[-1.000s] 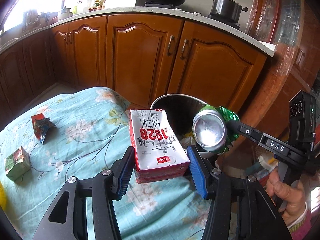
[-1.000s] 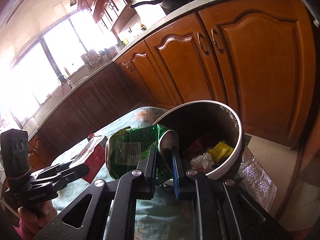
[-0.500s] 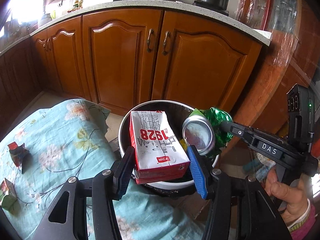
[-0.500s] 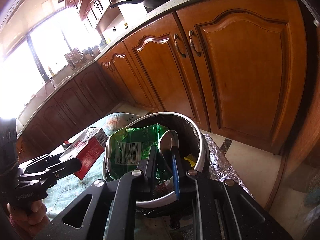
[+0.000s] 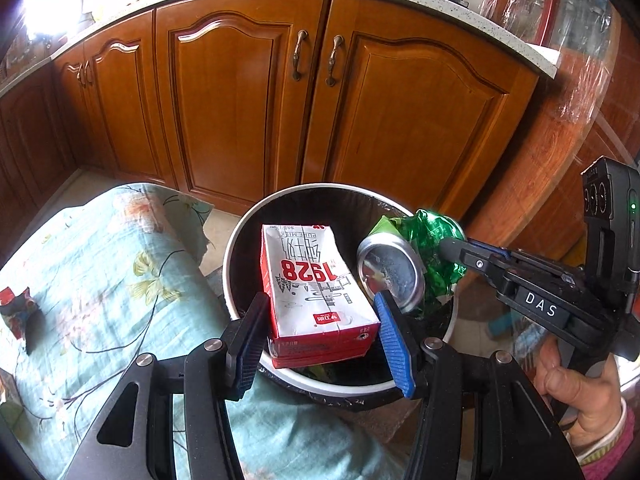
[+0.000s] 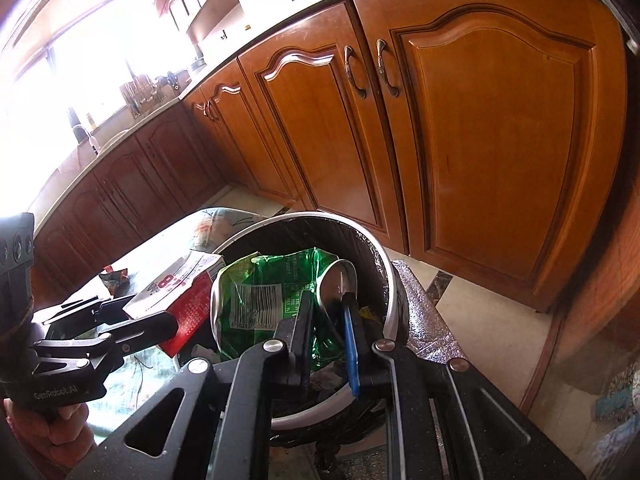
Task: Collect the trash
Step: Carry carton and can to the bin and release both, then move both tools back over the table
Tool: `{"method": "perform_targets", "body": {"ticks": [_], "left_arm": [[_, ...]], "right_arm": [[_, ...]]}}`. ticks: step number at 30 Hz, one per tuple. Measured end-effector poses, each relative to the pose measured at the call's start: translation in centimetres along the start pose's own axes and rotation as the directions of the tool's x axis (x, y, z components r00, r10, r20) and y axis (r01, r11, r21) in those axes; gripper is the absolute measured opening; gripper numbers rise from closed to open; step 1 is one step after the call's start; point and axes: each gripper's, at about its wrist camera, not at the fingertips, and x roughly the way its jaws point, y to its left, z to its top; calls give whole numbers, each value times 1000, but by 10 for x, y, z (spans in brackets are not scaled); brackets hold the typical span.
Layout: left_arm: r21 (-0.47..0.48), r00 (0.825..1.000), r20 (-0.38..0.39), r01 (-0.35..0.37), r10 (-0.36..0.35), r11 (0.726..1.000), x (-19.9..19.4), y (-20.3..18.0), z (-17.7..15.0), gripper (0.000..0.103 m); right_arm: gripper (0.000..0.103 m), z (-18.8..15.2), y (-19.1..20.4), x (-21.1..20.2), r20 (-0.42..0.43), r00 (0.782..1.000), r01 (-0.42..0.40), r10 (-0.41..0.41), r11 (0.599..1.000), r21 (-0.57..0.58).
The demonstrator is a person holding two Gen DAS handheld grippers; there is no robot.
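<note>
My left gripper (image 5: 320, 320) is shut on a red and white milk carton (image 5: 316, 288) and holds it over the round trash bin (image 5: 240, 240). My right gripper (image 6: 328, 316) is shut on a crushed green can (image 6: 256, 296) and holds it over the same bin (image 6: 390, 288). In the left wrist view the can (image 5: 392, 268) hangs at the bin's right side, close beside the carton. In the right wrist view the carton (image 6: 176, 292) and the left gripper (image 6: 132, 320) show at the left. Some trash lies inside the bin.
The table with a floral cloth (image 5: 100, 272) lies left of the bin, with a red crumpled wrapper (image 5: 18, 308) on it. Wooden cabinet doors (image 5: 312, 92) stand just behind the bin. The tiled floor (image 6: 480, 312) is to the right.
Both grippers have moved from beside the table to over the bin, carrying the carton and the can. The bin now lies directly under both items.
</note>
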Motion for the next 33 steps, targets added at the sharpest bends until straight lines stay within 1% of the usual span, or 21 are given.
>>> {"method": "perform_targets", "body": {"ticks": [9,12,14,15,16,21,23,25,26,28,30,33], "left_arm": [[-11,1000,-17,17,-17,1000,7,1,0,52],[-12,999,-21,28,-28,1000,6,1,-1,53],[-16,999,-11,30,-30,999,3,2,-1,54],[-18,1000,-7,30,-30,999,1,3,-2,54],[-22,1000,-3,29,-29,999,-1,4,-2,54],[-51,999,24,23,-22,998,-18,15,-12,57],[-66,999,34,16,-14,998,-27,19,-20,58],[-91,999,40,4,-1,996,-36,28,-30,60],[-106,999,41,0,4,994,-40,32,-35,60],[-143,999,44,-8,15,990,-51,43,-48,61],[-182,999,42,-18,27,983,-61,56,-60,61],[-233,998,40,-44,54,971,-77,75,-81,61]], "right_arm": [[14,6,2,11,-36,999,27,-28,999,-23],[19,7,1,14,-41,999,20,-21,1000,-11],[28,8,1,14,-39,999,15,-15,1000,5],[42,7,1,12,-31,999,9,-8,1000,14],[46,6,0,11,-24,1000,5,-5,1000,20],[46,1,5,-3,13,1000,-18,18,999,43],[49,-1,9,-10,32,999,-32,30,998,49],[58,-4,15,-16,49,998,-53,50,997,51],[60,-6,19,-20,57,996,-64,61,997,52],[71,-10,29,-24,70,993,-94,91,994,53],[78,-13,40,-26,74,990,-126,122,991,50],[82,-20,60,-25,66,983,-175,172,984,43]]}}
